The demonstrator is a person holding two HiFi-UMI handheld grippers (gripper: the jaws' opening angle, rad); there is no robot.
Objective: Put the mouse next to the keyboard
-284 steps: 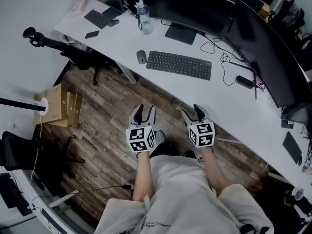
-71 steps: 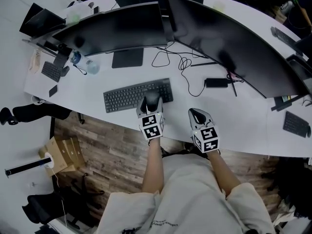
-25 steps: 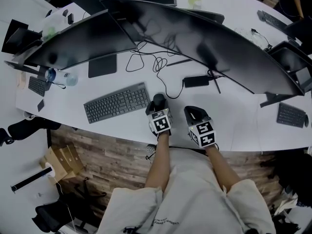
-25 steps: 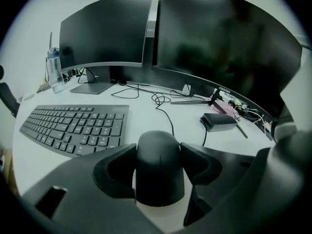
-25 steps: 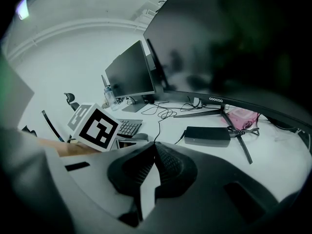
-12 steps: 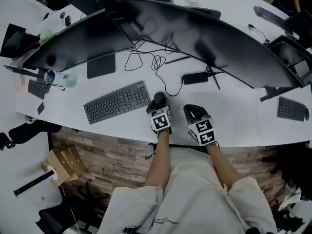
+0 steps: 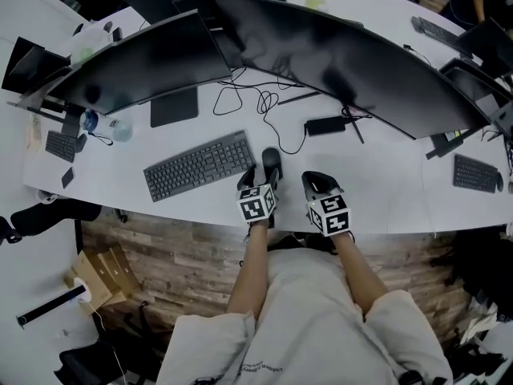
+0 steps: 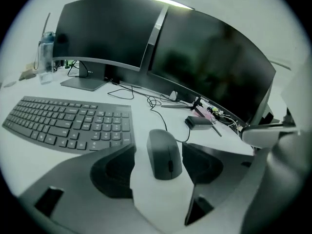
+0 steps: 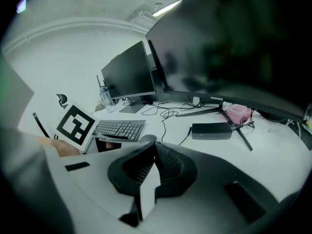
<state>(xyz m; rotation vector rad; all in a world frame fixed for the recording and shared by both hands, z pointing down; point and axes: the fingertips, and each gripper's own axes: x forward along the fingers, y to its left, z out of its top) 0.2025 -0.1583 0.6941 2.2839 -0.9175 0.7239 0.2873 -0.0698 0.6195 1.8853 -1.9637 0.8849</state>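
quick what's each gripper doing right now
Left gripper: open, jaws have just been opening, mouse between them, not gripped.
Right gripper: shut, empty.

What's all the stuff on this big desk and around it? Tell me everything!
curved white desk: one, white, across the view
wide curved monitors: two, black, side by side at the desk's back
full-size keyboard: one, dark grey, before the left monitor
computer mouse: one, grey, just right of the keyboard
power brick: one, black, cabled, beyond the mouse
water bottle: one, clear, left of the monitors
cardboard box: one, brown, on the wooden floor
left gripper: one, grey, jaws have just been opening, either side of the mouse, not touching
right gripper: one, grey, shut, empty
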